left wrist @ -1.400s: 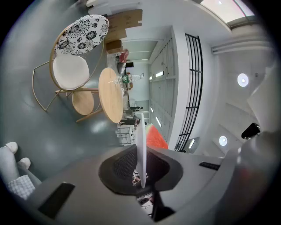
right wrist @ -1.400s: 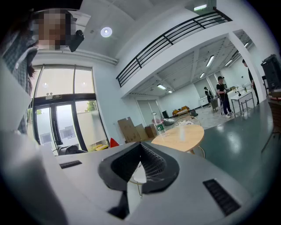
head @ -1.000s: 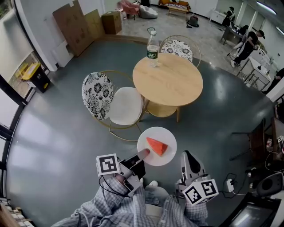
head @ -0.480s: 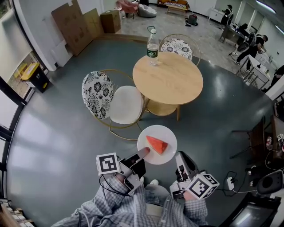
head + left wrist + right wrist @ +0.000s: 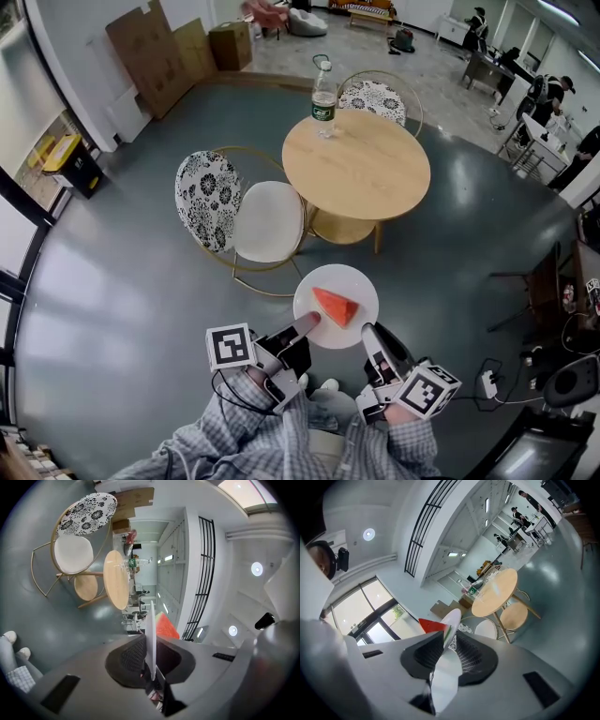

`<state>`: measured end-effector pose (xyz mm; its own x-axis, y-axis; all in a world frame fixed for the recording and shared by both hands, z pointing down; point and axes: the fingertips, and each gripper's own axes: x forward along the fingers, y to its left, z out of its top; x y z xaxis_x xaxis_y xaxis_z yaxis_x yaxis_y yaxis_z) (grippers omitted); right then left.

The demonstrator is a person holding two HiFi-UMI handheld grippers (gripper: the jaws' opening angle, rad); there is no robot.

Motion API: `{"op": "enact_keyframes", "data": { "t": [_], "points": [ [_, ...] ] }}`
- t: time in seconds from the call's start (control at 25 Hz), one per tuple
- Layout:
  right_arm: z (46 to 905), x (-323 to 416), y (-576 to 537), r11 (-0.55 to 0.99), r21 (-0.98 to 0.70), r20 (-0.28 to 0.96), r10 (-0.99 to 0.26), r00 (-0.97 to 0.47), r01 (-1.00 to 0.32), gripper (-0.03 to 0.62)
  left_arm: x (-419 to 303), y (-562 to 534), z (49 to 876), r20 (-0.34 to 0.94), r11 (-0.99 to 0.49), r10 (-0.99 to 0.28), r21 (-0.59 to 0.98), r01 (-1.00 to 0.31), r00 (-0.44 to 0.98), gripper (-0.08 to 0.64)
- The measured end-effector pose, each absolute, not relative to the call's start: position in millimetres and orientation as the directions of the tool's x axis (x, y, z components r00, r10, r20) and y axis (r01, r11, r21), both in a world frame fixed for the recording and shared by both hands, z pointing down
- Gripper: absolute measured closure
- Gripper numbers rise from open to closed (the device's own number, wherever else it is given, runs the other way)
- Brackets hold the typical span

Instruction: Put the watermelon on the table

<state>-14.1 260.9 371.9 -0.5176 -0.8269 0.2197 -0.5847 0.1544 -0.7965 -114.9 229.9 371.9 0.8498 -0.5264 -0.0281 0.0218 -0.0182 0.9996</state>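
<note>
**Watermelon wedge (image 5: pixel 335 306) on a white plate (image 5: pixel 364 284), held short of the table (image 5: pixel 361 178)**

My left claw (image 5: pixel 302 326) is clamped on the plate's near-left rim, the thin white edge pinched between its pads. The plate hangs level above the grey floor (image 5: pixel 122 281), with the red wedge lying near its middle. My right claw (image 5: pixel 367 334) sits at the near-right rim, its jaws opening: the rim runs between them, but the pads do not press on it. Farther off, a chair (image 5: pixel 267 220) with a white seat and patterned back stands just left of the round wooden table, well apart from the plate. A water bottle (image 5: pixel 323 92) stands upright at the table's far edge.
</note>
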Motion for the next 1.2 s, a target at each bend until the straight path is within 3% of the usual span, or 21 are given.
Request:
{"op": "enact_keyframes", "data": {
  "t": [1.2],
  "points": [
    [379.1, -32.2, 253.1, 0.159, -0.797, 0.204, -0.837, -0.507, -0.582, 0.503, -133.1, 220.8, 379.3, -0.031, -0.022, -0.520, 0.999, 0.023, 0.854, 0.534]
  ]
}}
